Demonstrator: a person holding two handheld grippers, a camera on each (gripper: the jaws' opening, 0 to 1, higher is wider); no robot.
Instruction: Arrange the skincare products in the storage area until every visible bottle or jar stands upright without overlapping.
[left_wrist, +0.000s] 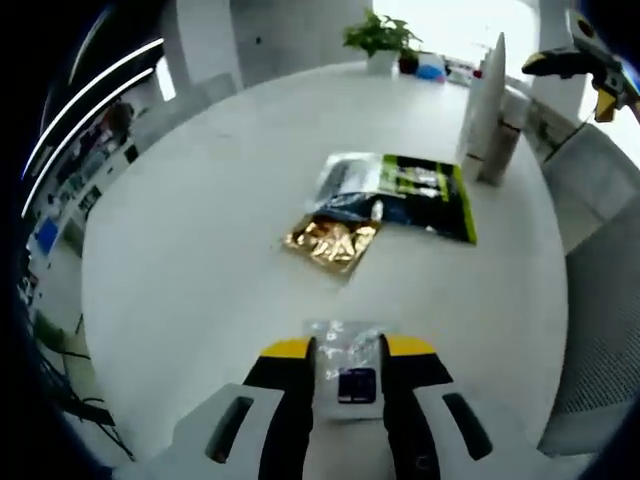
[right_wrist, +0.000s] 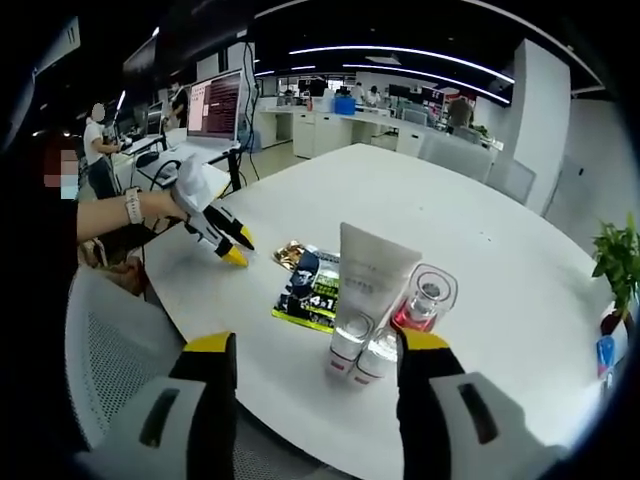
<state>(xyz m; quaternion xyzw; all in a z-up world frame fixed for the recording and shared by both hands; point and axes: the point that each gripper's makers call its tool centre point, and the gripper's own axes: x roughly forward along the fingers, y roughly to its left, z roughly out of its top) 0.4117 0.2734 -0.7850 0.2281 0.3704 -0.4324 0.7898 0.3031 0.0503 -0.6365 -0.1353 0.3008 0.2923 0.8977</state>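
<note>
Sachets (right_wrist: 308, 285) lie on the table (right_wrist: 500, 290), left of the tube (right_wrist: 368, 290).

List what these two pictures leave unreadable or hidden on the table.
- Small clear packet, left gripper view: blurred, partly covered by the left hand-held gripper, contents unclear.
- Gold pouch: glare, no text readable.
- White tube, right gripper view: label too small.
- Small bottle beside it: the tube hides part.
- Green sachet: print too small.

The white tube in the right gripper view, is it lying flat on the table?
No, the white tube stands upright on its cap on the table.
</note>
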